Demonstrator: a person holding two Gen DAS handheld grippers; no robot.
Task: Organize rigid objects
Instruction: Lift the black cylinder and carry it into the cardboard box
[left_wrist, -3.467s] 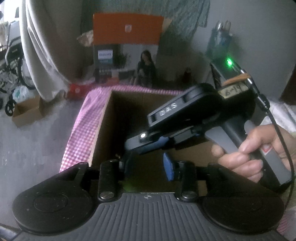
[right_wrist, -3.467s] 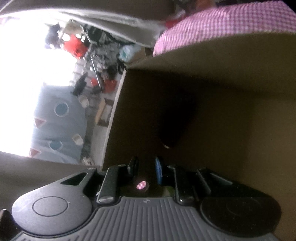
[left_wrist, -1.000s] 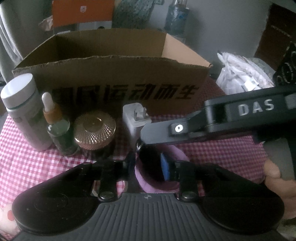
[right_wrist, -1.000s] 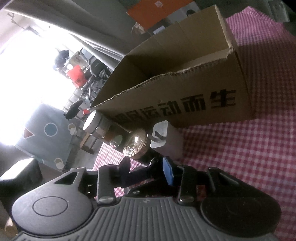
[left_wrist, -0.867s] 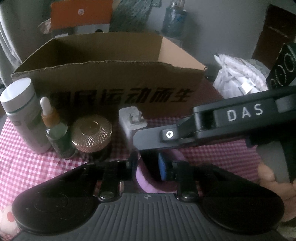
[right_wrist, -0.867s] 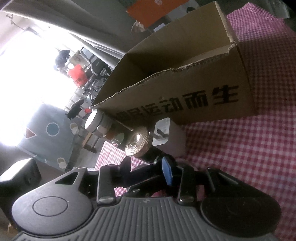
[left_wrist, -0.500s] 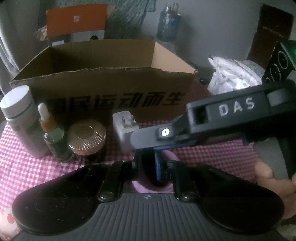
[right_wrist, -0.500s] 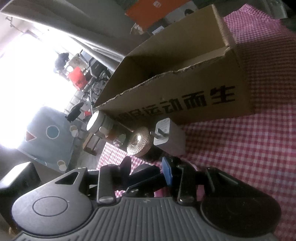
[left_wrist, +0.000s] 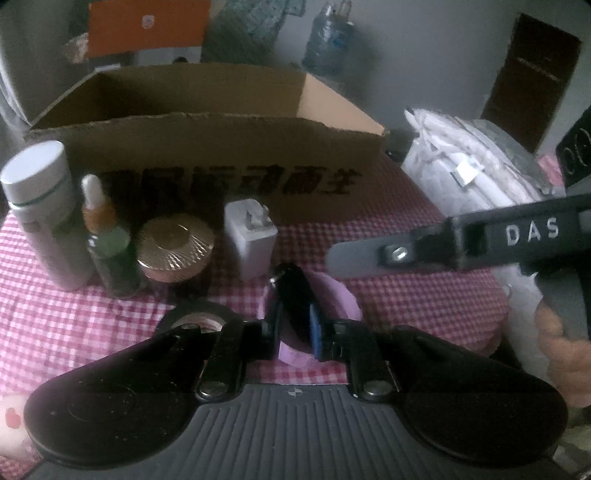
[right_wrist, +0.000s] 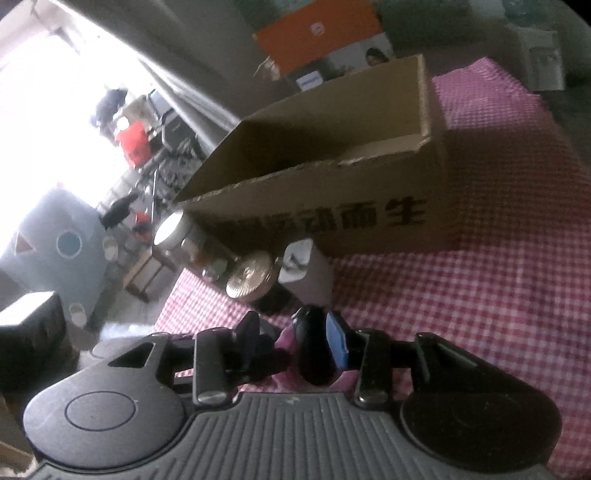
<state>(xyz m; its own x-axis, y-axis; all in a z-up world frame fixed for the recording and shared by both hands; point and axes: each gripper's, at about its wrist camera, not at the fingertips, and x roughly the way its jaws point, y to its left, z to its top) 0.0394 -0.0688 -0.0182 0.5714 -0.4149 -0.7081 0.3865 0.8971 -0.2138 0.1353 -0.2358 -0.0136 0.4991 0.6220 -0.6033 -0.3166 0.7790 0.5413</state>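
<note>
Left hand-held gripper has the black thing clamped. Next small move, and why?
Probably lift it off the pink dish and carry it toward the open cardboard box. The left hand-held gripper is shut on the black object, and the right hand-held gripper, jaws opening, is not pressing on it.

— What can you read ahead of your claws?

— On my right gripper (left_wrist: 524, 236), reaching across in front of my left claw: "DAS". Beyond both claws, the cardboard box (left_wrist: 207, 162) carries bold black Chinese characters, too blurred to spell out.
</note>
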